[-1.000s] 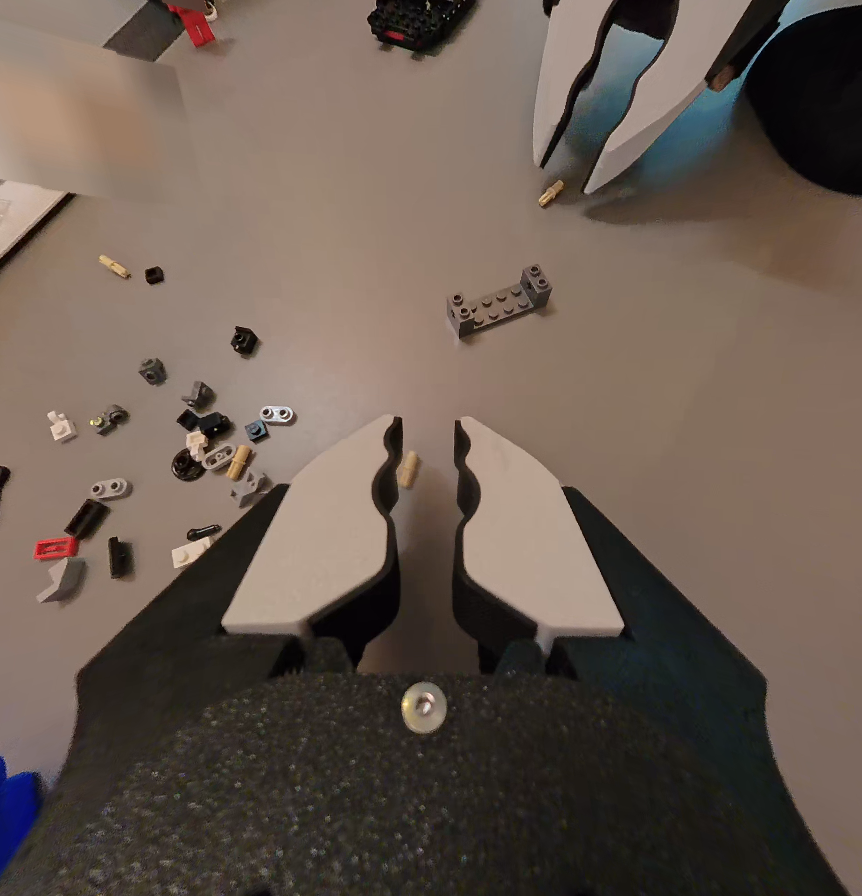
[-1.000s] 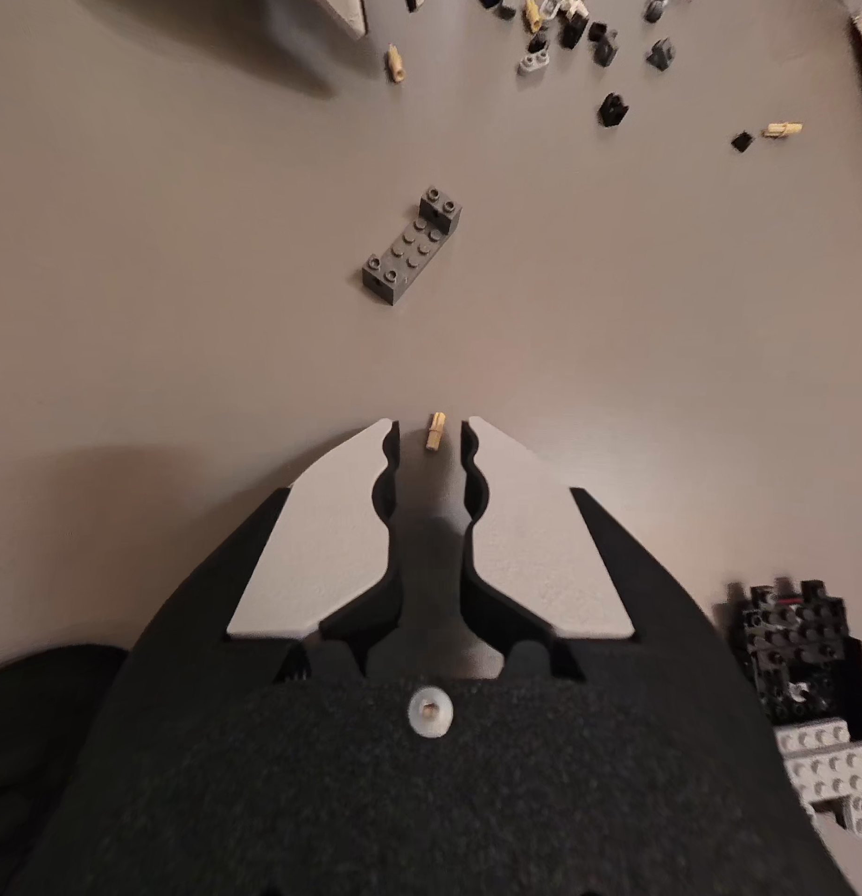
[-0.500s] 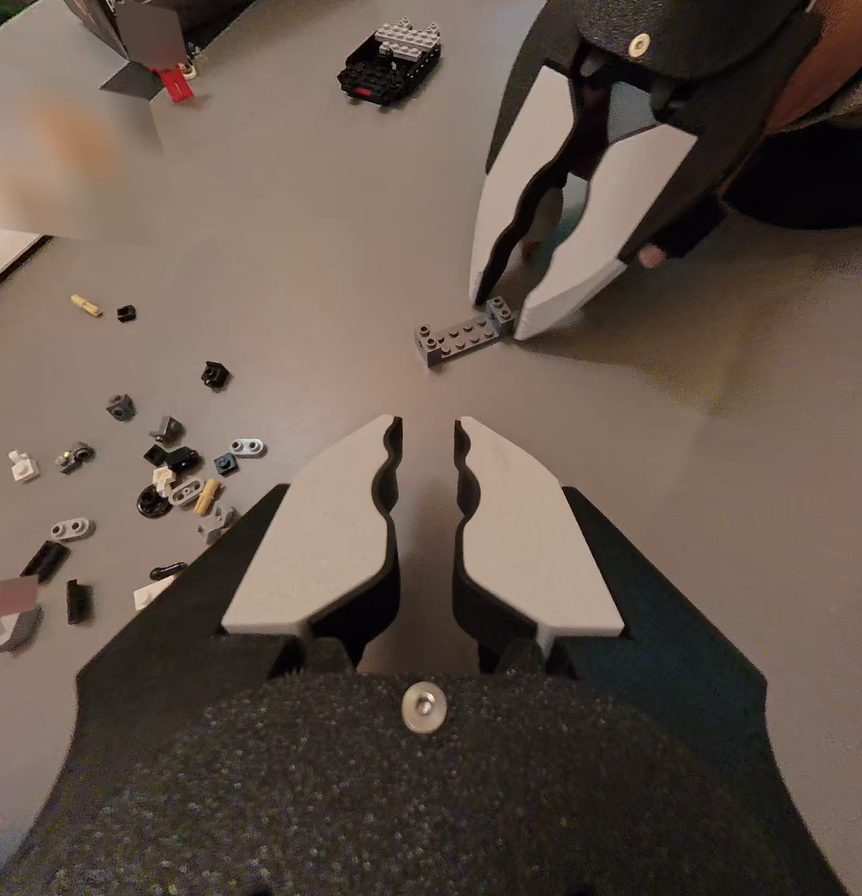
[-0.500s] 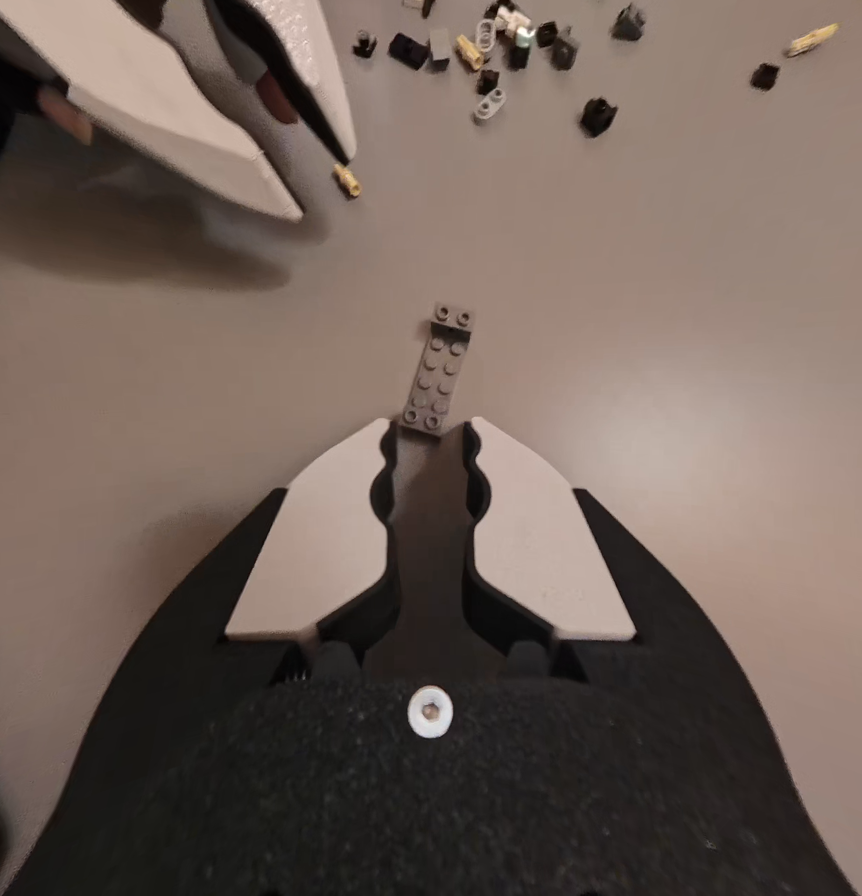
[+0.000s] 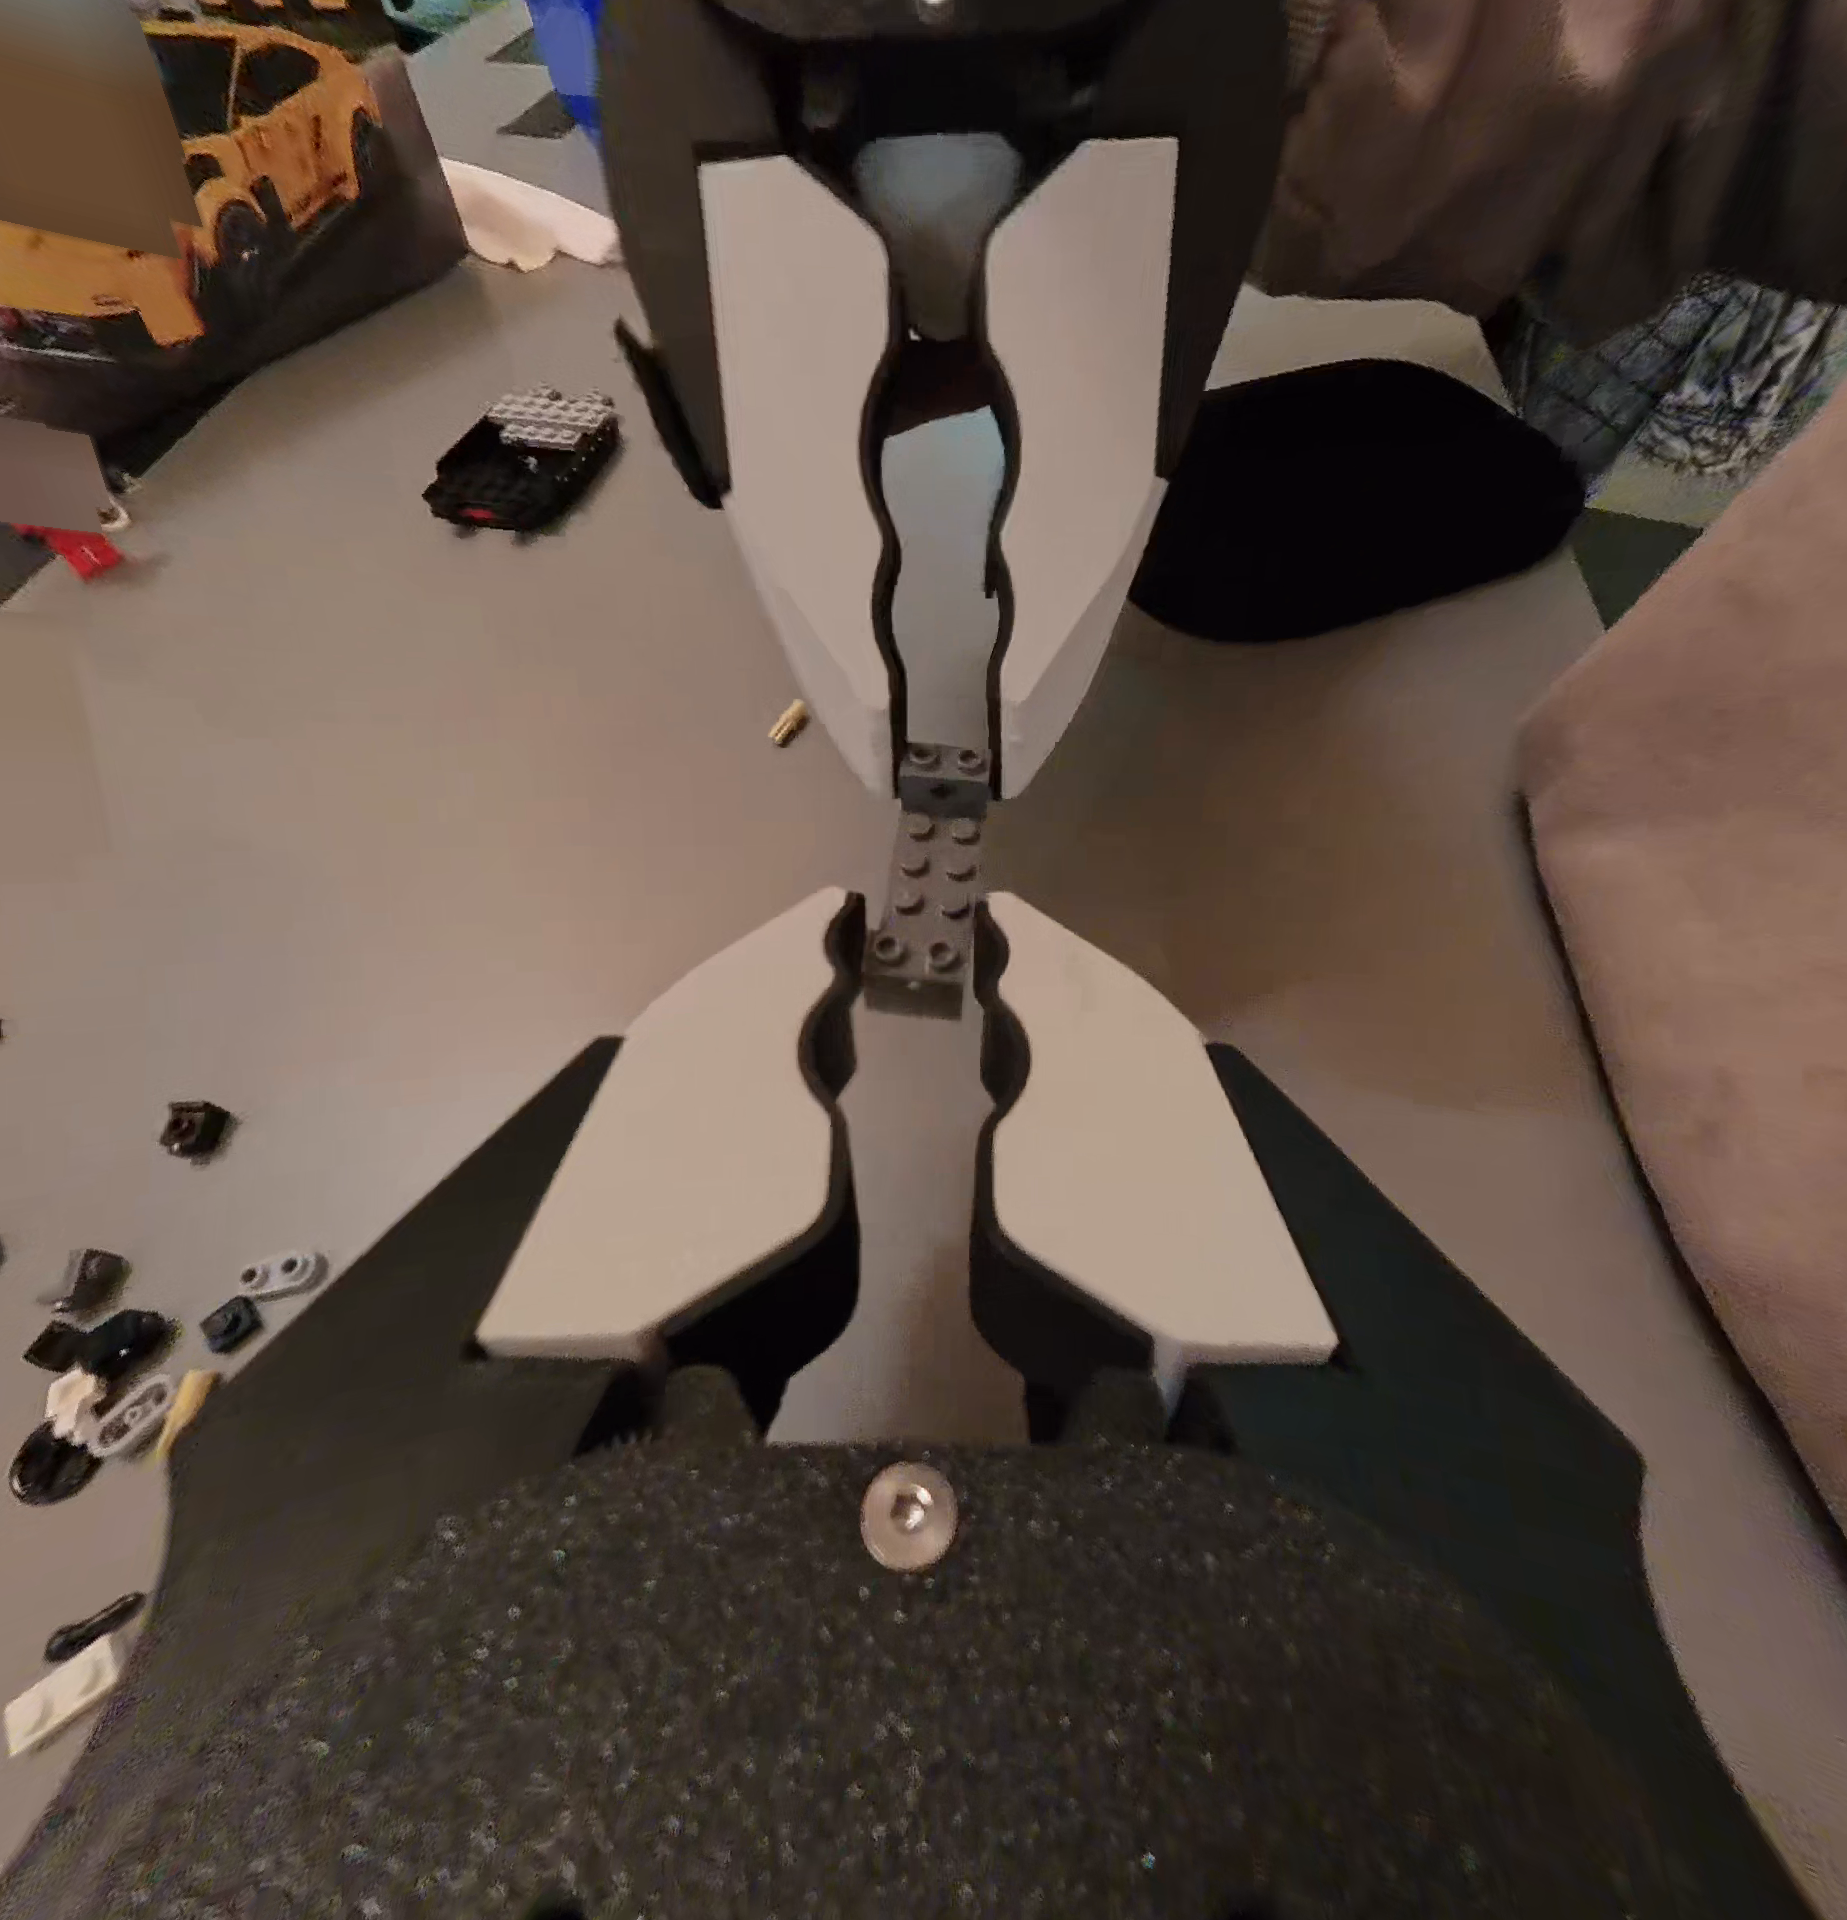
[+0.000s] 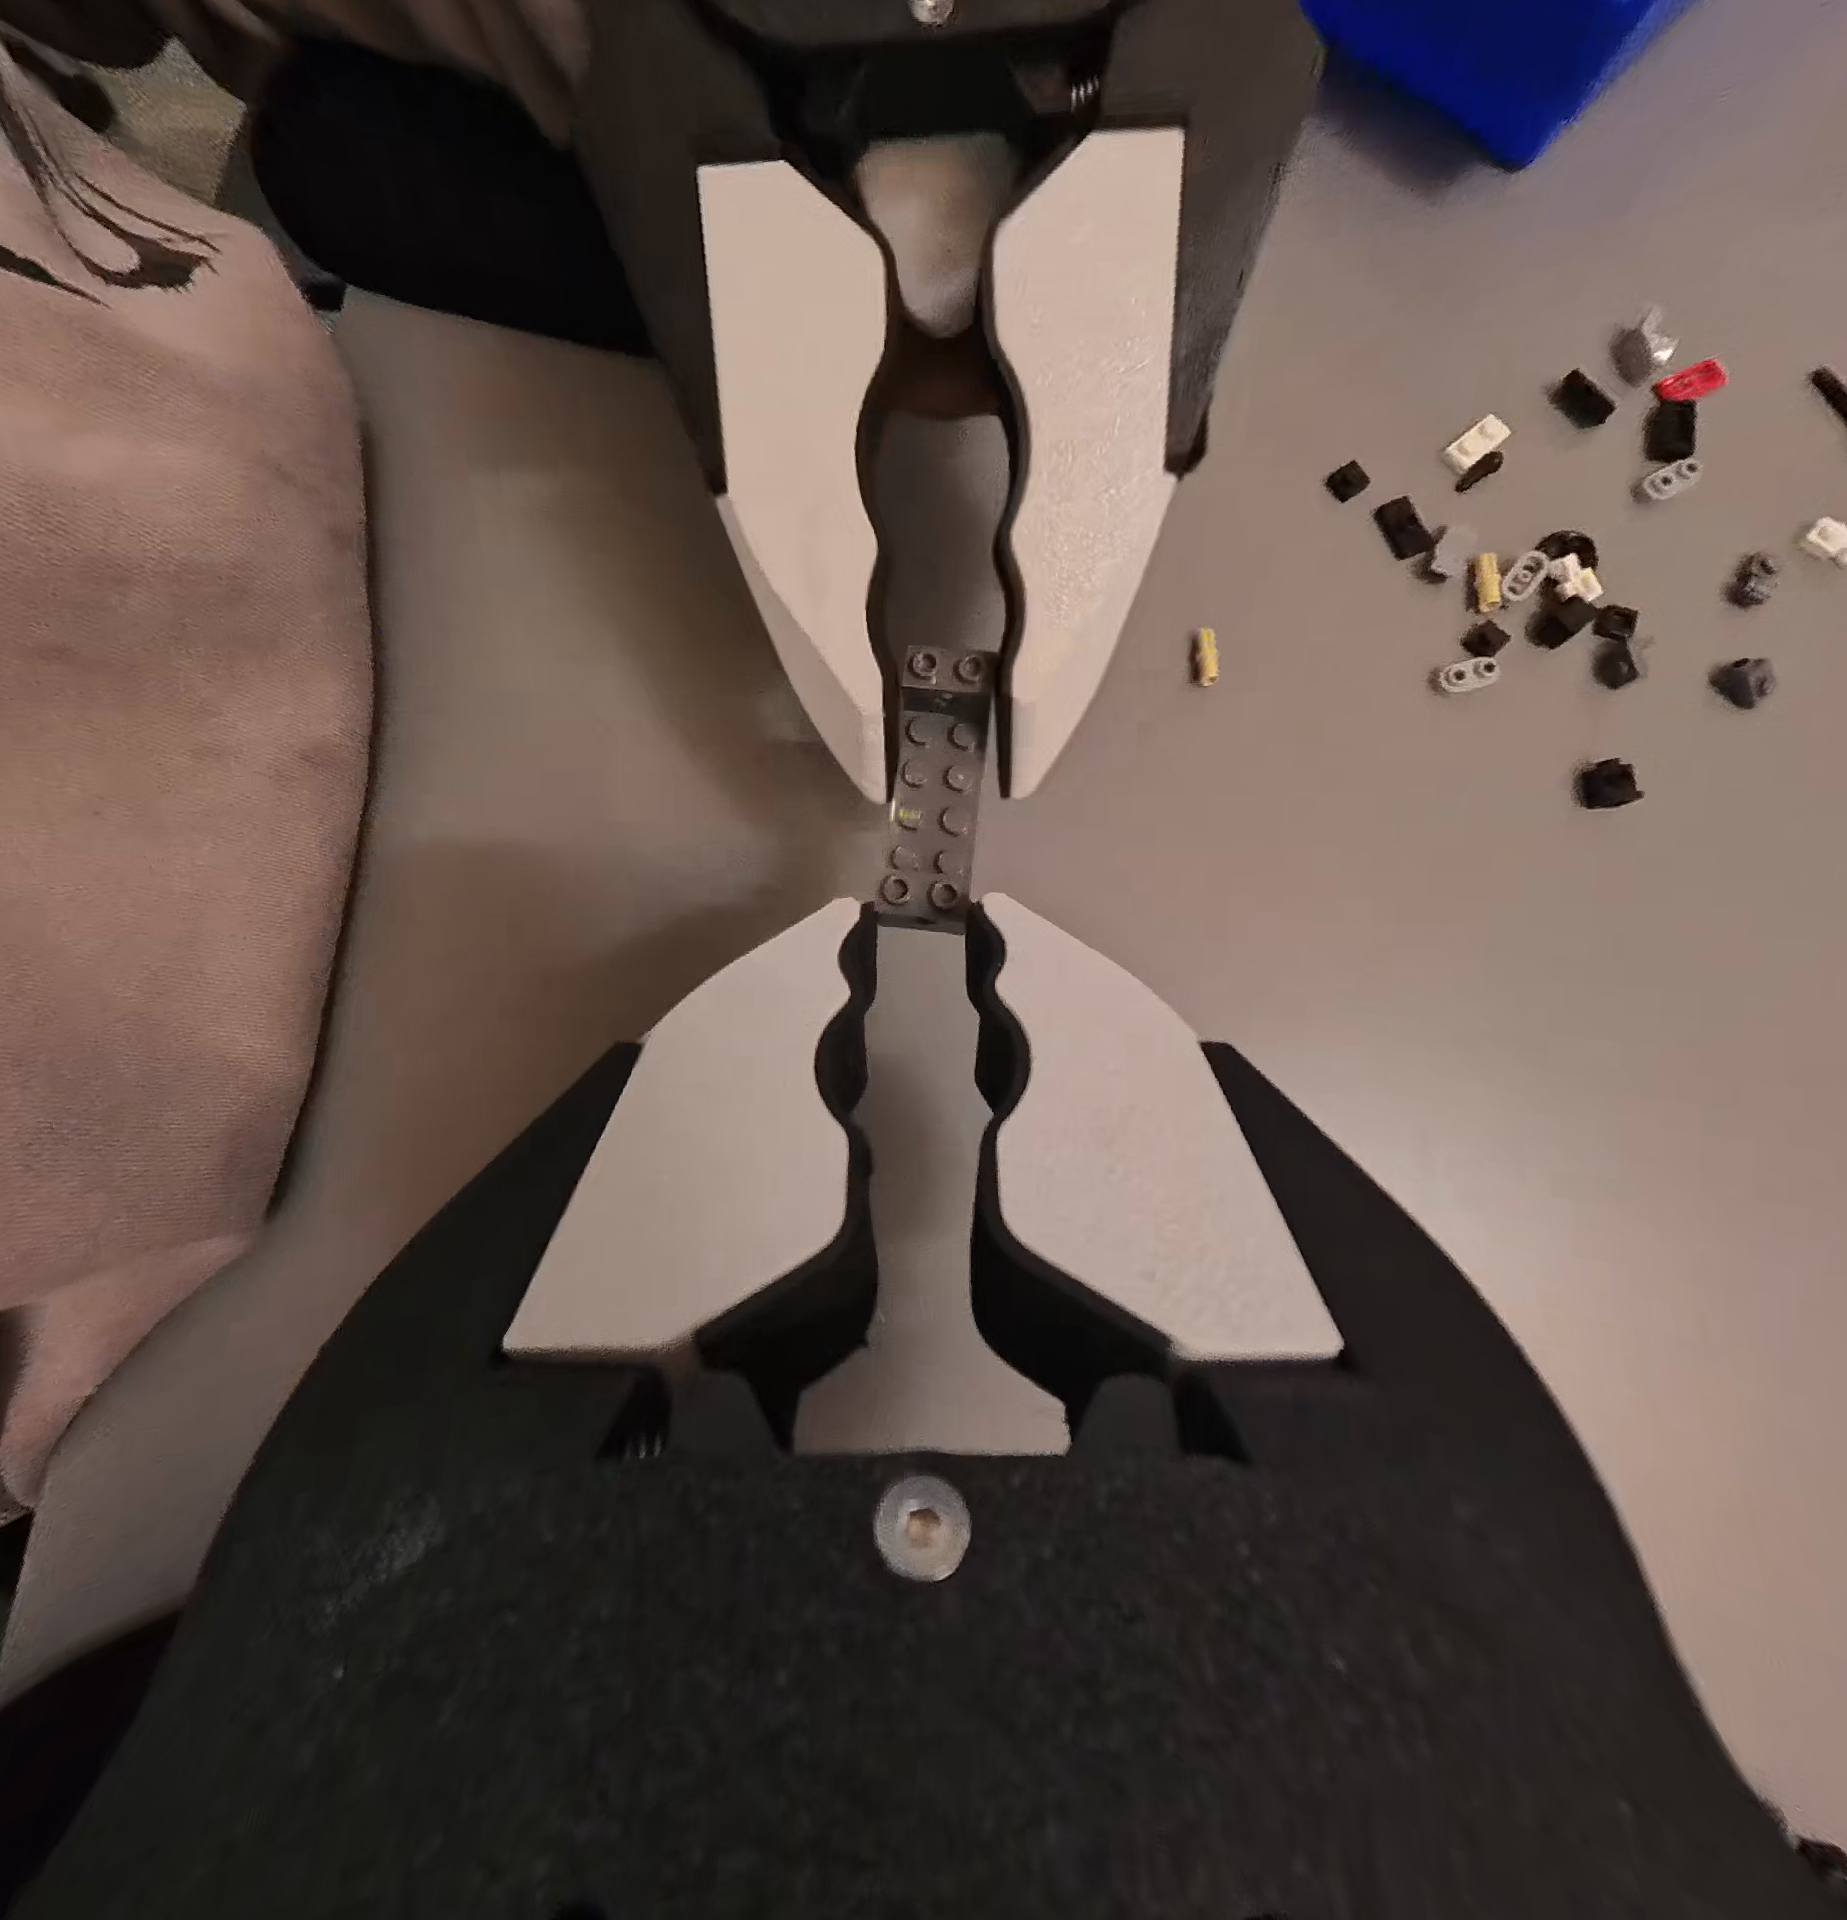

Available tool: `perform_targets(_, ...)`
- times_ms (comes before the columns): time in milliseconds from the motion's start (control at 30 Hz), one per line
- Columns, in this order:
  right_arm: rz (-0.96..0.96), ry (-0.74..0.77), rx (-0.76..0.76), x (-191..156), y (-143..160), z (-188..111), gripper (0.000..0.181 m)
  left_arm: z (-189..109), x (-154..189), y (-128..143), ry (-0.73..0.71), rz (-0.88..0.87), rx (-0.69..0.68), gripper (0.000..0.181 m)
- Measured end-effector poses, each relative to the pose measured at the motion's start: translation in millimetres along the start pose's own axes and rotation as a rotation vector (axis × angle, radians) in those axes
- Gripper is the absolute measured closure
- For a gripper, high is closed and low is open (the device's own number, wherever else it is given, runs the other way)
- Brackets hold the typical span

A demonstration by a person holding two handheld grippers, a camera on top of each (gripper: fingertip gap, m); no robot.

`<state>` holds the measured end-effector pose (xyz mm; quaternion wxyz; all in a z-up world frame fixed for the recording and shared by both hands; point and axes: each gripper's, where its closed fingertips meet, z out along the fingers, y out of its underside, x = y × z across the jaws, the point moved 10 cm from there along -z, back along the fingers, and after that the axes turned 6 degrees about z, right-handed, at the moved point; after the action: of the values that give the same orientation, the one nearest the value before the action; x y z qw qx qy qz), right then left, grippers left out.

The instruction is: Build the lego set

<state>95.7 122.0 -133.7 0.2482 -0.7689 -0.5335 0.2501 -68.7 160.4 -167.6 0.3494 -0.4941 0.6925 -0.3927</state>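
A long dark grey brick (image 5: pixel 931 883) with raised ends lies between my two grippers, which face each other over the grey table (image 5: pixel 379 831). My left gripper (image 5: pixel 914 940) is open, its fingertips around the brick's near end with a small gap. My right gripper (image 5: pixel 947 774) is shut on the brick's far end. In the right wrist view my right gripper (image 6: pixel 924 912) pinches the brick (image 6: pixel 934 800) at its near end, and the left gripper (image 6: pixel 948 774) stands loosely around the other end. I cannot tell if the brick is lifted.
A tan pin (image 5: pixel 789 720) lies left of the right gripper. Small loose pieces (image 6: pixel 1553 592) are scattered beside the left gripper. A black and grey part-built model (image 5: pixel 529 462) and a box with a yellow car (image 5: pixel 223 208) stand farther off. A person's brownish clothing (image 6: pixel 119 727) borders the table. Left and right tips are no more than a few centimetres apart.
Both grippers have come together from opposite sides onto the grey brick. The right gripper has narrowed onto one end. The left gripper moved forward off the tan pin to the other end.
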Motion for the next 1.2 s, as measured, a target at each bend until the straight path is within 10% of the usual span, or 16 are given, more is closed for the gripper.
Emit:
perform_targets(267, 0.21, 0.224, 0.185, 31.2, 44.5, -59.7, 0.16, -16.0, -13.6, 2.4, 0.003, -0.183, 0.152, 0.163)
perform_targets(467, 0.313, 0.353, 0.07, 22.3, 108.8, -30.6, 0.164, -12.2, -20.2, 9.4, 0.023, -0.249, 0.171, 0.163)
perform_targets(1200, 0.263, 0.365, 0.073, 30.6, 104.4, -4.0, 0.177, -8.1, -23.5, 16.9, 0.046, -0.298, 0.195, 0.163)
